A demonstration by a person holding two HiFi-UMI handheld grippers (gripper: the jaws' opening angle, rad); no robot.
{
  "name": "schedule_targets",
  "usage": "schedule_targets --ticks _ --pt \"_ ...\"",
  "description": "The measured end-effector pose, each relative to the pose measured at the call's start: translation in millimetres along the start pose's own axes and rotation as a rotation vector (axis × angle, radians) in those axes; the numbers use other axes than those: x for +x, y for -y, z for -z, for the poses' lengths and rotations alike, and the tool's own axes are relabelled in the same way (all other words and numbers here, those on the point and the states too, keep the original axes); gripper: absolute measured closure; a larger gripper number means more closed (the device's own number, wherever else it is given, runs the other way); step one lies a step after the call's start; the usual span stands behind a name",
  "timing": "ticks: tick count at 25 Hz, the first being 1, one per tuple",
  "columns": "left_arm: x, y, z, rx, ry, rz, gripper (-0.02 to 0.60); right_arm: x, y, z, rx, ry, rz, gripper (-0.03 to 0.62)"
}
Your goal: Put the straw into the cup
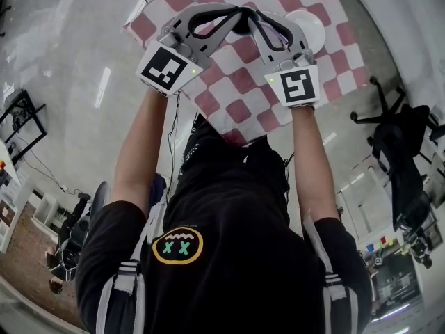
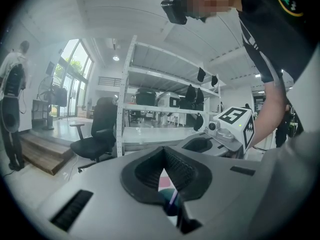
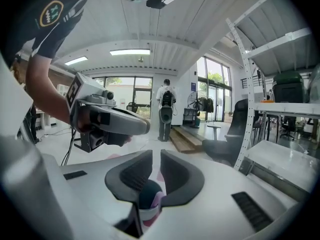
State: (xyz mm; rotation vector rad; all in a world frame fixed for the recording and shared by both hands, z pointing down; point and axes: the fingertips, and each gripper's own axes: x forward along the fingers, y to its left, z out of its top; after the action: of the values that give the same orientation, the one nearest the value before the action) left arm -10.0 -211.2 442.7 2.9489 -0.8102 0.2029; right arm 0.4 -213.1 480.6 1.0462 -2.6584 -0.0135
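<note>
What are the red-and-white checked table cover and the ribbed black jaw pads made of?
Red-and-white checked table cover: probably woven cloth, matte, no glare; vinyl is possible.
Ribbed black jaw pads: likely rubber or soft plastic, dull finish, moulded ridges.

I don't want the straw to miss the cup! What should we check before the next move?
1. Straw held: ok. A thin purple straw sits between the left tongs, whose tips are together.
2. Cup in sight: ok. The dark cup shows just under the right tongs.
3. Cup gripped: cannot tell. The right tongs stand a narrow gap apart.
4. Straw tip inside the cup: cannot tell.
5. Both tongs over the table: ok. They meet above the checkered tablecloth.
</note>
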Motion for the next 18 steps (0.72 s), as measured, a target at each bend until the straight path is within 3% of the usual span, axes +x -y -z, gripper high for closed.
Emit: schedule_targets --ticks 7,18 --pt "-7.6 8.4 -29.3 0.032 0.028 0.016 0.566 -13.8 -1.0 -38.9 -0.026 0.067 0.021 0.522" --pt "-30.5 58.1 -75.5 0.069 0.06 0.047 0.566 -70.4 -28.1 -91.0 -0.033 0.156 0.054 0.547"
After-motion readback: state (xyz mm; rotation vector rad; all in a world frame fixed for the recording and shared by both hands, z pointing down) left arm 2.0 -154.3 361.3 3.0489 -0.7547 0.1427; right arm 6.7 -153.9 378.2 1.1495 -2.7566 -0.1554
